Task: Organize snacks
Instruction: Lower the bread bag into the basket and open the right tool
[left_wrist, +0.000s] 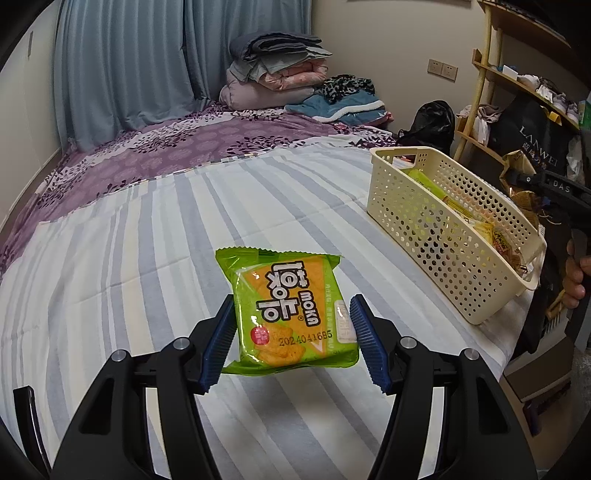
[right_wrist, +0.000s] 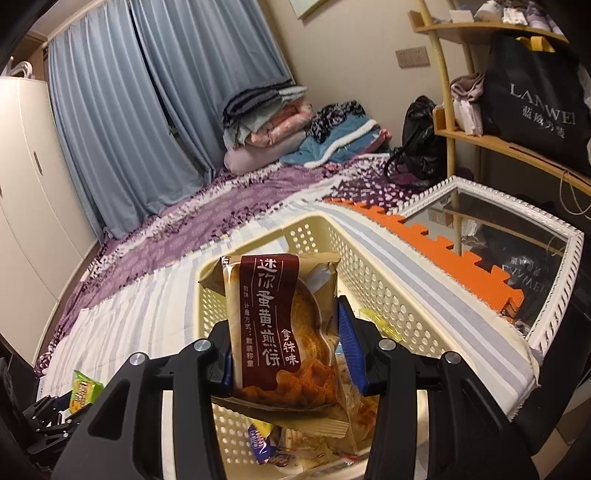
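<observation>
The left gripper (left_wrist: 291, 334) grasps a green packet (left_wrist: 290, 314) — a flat, glossy, square plastic pouch with crimped ends and an orange wedge printed across it. The packet sits crosswise between the ribbed blue pads (left_wrist: 221, 339), which press on its two side edges; most of it reaches forward past the fingertips, held clear above the striped sheet (left_wrist: 129, 258), a soft, lightly creased cloth in pale blue, grey and white bands.

Ahead and to the right of those jaws stands the basket (left_wrist: 424, 221), a long cream plastic tub with walls pierced by rows of round holes and a handle slot at its far end. Yellow and orange wrappers lie inside it.

The right gripper (right_wrist: 286, 339) is clenched on a brown packet (right_wrist: 280, 321) — a shiny, puffy pouch with a dark red label band and a picture of a crisp golden wafer. It stands upright between the jaws, its top rising well above the fingertips, directly over the open basket (right_wrist: 388, 295), where more crinkled wrappers lie below.
</observation>
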